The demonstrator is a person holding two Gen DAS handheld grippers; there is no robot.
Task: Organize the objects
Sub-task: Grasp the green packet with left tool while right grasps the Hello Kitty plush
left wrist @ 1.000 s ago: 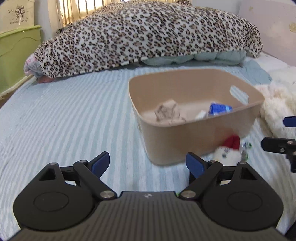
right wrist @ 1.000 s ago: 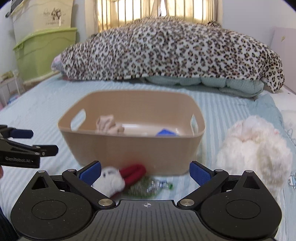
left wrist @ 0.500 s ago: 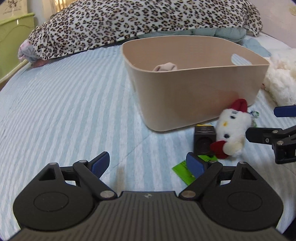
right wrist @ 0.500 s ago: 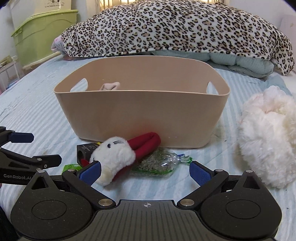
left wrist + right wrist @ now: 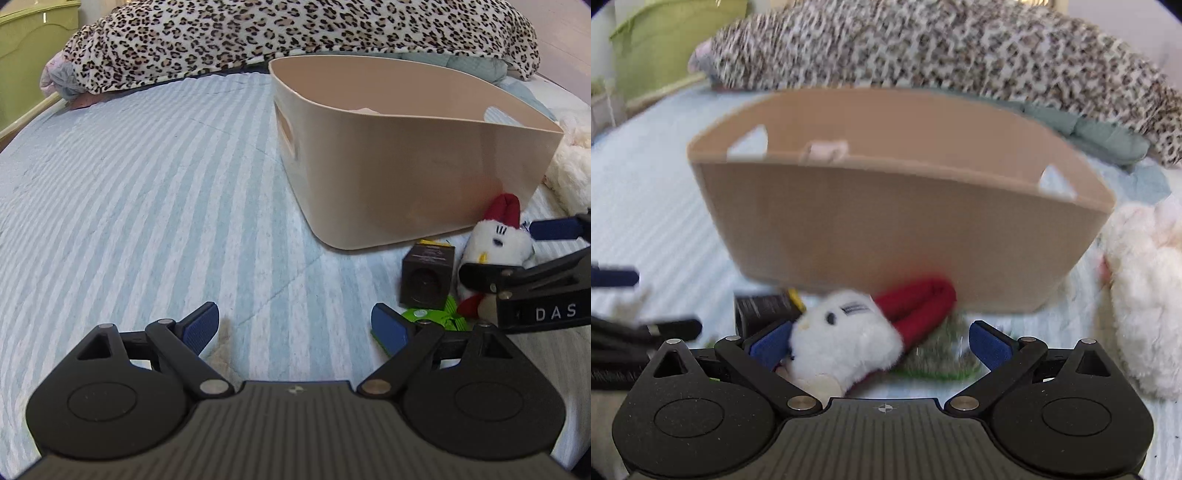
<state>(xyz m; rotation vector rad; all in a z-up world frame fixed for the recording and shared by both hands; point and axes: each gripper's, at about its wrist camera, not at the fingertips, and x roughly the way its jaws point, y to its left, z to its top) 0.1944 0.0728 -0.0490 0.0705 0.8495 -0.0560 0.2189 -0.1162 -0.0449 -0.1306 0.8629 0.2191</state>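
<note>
- Your right gripper [image 5: 879,345] is spread wide and grips nothing; the white plush toy [image 5: 846,339] with red legs lies on the bed between its blue pads, touching or nearly touching the pad at 9 o'clock, with room left toward the 3 o'clock pad.
- Your left gripper [image 5: 295,328] is also wide open and empty, low over bare striped bedsheet [image 5: 147,192]; a green packet [image 5: 443,317] lies just beside its 3 o'clock pad.
- Beyond that, at 2 o'clock from the left gripper, a small black box [image 5: 426,277] sits next to the plush, and a clear bag of greenish bits [image 5: 942,354] lies under the plush's legs.
- Farther out stands the beige bin [image 5: 905,229], with something pale already inside; a white fluffy item [image 5: 1145,295] lies at 3 o'clock.
- You appear to be at the pick-up step: centre the plush, close on its body, then lift over the bin's rim.
</note>
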